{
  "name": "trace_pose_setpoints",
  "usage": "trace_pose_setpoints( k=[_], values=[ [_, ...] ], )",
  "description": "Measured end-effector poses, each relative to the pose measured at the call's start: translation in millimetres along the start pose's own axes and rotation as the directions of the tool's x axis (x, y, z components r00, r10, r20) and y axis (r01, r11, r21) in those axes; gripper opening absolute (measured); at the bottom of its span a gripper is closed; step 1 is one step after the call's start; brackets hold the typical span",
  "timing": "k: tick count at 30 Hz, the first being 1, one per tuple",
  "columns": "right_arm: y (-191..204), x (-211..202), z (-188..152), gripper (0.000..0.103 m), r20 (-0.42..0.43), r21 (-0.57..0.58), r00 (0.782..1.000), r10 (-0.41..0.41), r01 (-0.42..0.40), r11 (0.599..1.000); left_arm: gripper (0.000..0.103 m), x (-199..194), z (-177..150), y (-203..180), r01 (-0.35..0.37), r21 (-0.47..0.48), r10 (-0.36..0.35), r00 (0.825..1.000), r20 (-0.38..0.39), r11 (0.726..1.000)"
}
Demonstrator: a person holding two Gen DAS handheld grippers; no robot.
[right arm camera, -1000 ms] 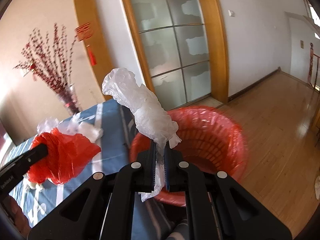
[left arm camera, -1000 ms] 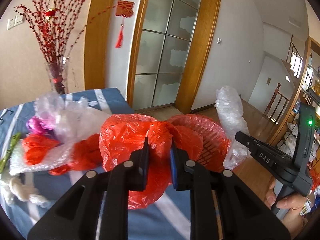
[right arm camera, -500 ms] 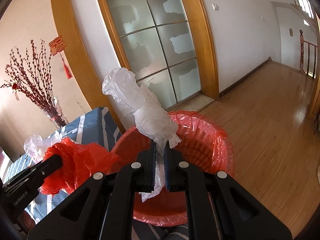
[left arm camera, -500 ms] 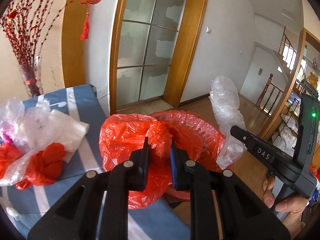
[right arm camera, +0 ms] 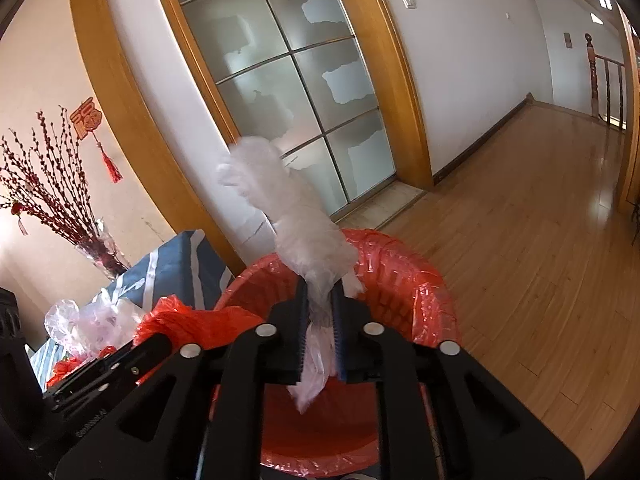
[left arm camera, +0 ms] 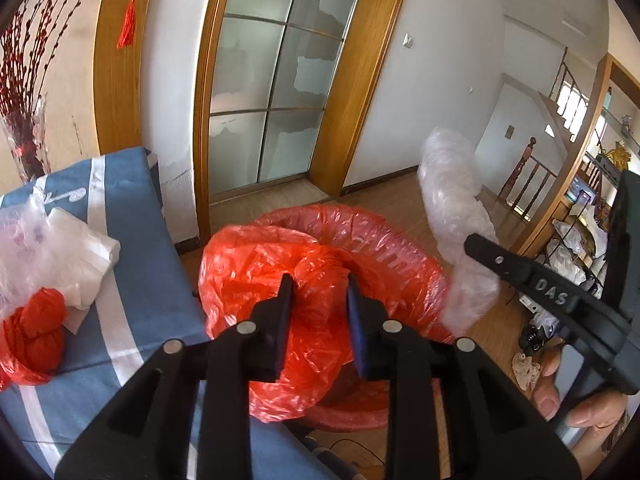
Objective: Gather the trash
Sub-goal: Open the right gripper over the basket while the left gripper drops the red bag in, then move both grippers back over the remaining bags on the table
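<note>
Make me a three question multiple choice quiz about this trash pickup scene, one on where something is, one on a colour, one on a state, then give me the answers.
1. Where is the trash bin?
A. on the blue cloth
B. on the wooden floor beside the table
C. on the stairs

2. What colour is the bag between the left gripper fingers?
A. red
B. green
C. black

3. What is between the right gripper fingers?
A. nothing
B. a glass vase
C. a clear plastic bag

Answers:
1 B, the bin stands on floorboards past the table edge.
2 A, crumpled red plastic fills the gap, jaws opening.
3 C, clear film runs between the opening jaws, over the bin.
</note>
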State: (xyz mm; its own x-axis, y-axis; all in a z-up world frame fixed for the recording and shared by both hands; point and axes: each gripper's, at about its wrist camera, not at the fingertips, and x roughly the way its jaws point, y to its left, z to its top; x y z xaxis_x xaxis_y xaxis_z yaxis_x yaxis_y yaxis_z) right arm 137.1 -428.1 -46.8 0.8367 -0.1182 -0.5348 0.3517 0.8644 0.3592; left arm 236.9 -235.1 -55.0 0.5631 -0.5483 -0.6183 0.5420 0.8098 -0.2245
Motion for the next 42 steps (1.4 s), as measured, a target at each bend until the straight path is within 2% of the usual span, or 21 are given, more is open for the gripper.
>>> trace_pose_setpoints(
  k=[2, 4, 9, 12, 13, 18, 21, 29, 34, 38, 42],
  values=[
    [-4, -1, -2, 0.036, 0.001, 0.009, 1.0, -0.01, 0.01, 1.0, 0.035, 5, -2, 3, 0.001, -0.011, -0.002, 1.0, -0.019, 1.0],
    [-5, -2, -3, 0.041, 0.004, 0.009, 1.0, -0.018, 0.018, 1.0, 0.04, 5, -3, 7, -0.007, -0.018, 0.006, 1.0, -0.021, 1.0],
    [0, -8, -9, 0.041, 0.009, -0.017, 0.999, -0.043, 0.044, 0.999, 0.05, -8, -5, 21, -0.047, -0.026, 0.047, 0.999, -0.008, 0.999],
    [12, -15, -13, 0.046, 0.033, -0.067, 0.997, -0.064, 0.066, 0.996, 0.061, -27, -10, 28, -0.111, -0.015, 0.111, 0.994, 0.025, 0.994],
    [18, -18, -14, 0.049, 0.045, -0.085, 0.997, -0.066, 0.07, 0.994, 0.064, -37, -15, 32, -0.137, -0.012, 0.138, 0.99, 0.039, 0.99],
    [47, -30, -24, 0.05, 0.063, -0.17, 0.998, -0.023, 0.033, 0.985, 0.07, -78, -30, 54, -0.248, -0.014, 0.248, 0.965, 0.089, 0.969],
    [69, -33, -32, 0.05, 0.047, -0.207, 0.999, 0.021, -0.011, 0.978, 0.072, -106, -40, 72, -0.306, -0.031, 0.308, 0.944, 0.122, 0.951],
    [136, -37, -62, 0.05, -0.01, -0.315, 0.992, 0.124, -0.121, 0.941, 0.076, -181, -68, 126, -0.47, -0.098, 0.48, 0.856, 0.19, 0.877],
    [177, -37, -82, 0.05, -0.048, -0.372, 0.983, 0.177, -0.182, 0.91, 0.076, -218, -91, 164, -0.544, -0.156, 0.565, 0.804, 0.186, 0.825],
    [210, -26, -98, 0.05, -0.119, -0.381, 0.968, 0.221, -0.25, 0.89, 0.076, -244, -108, 196, -0.587, -0.211, 0.62, 0.768, 0.162, 0.782],
    [238, -7, -112, 0.049, -0.174, -0.372, 0.957, 0.234, -0.284, 0.884, 0.076, -262, -120, 225, -0.609, -0.27, 0.656, 0.742, 0.139, 0.746]
  ],
)
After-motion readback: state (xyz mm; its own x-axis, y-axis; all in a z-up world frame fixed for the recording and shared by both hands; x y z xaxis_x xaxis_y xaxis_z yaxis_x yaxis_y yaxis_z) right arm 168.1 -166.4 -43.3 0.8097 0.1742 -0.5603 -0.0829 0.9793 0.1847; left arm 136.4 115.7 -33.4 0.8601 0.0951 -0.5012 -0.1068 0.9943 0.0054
